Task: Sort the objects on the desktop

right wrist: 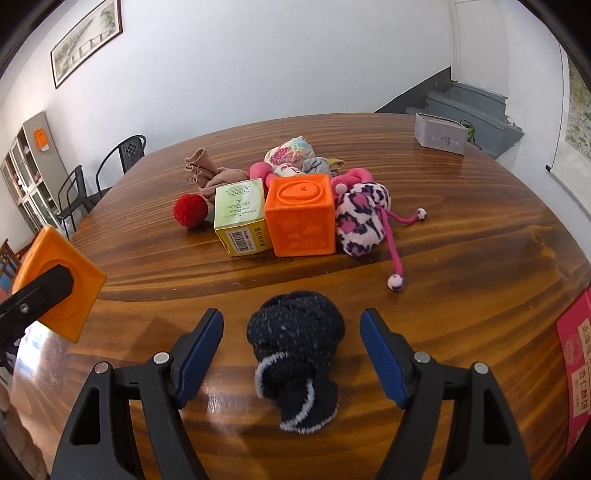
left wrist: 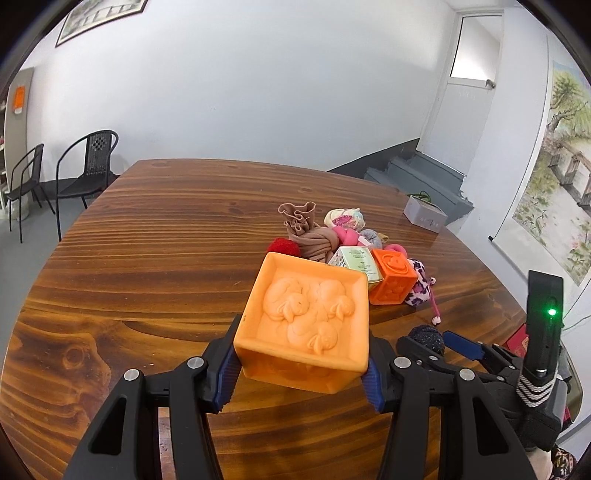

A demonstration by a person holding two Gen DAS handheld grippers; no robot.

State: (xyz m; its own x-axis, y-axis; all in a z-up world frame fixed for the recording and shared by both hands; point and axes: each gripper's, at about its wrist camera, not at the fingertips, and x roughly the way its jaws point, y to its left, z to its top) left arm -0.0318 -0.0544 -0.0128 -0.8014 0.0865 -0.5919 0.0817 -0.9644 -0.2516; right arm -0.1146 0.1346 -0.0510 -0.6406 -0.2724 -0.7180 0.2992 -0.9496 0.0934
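A white wall (left wrist: 258, 85) runs behind a brown wooden table (left wrist: 155, 236). A framed picture (left wrist: 99, 16) hangs high on it at the left. Two black metal chairs (left wrist: 86, 166) stand on a grey floor (left wrist: 22, 258) by the wall, near a pale cabinet (right wrist: 31, 166) with glass doors. At the right, grey steps (left wrist: 417, 173) rise to a white door (left wrist: 469, 99) with a bright pane above it. A painted scroll (left wrist: 557, 170) hangs on the right wall.
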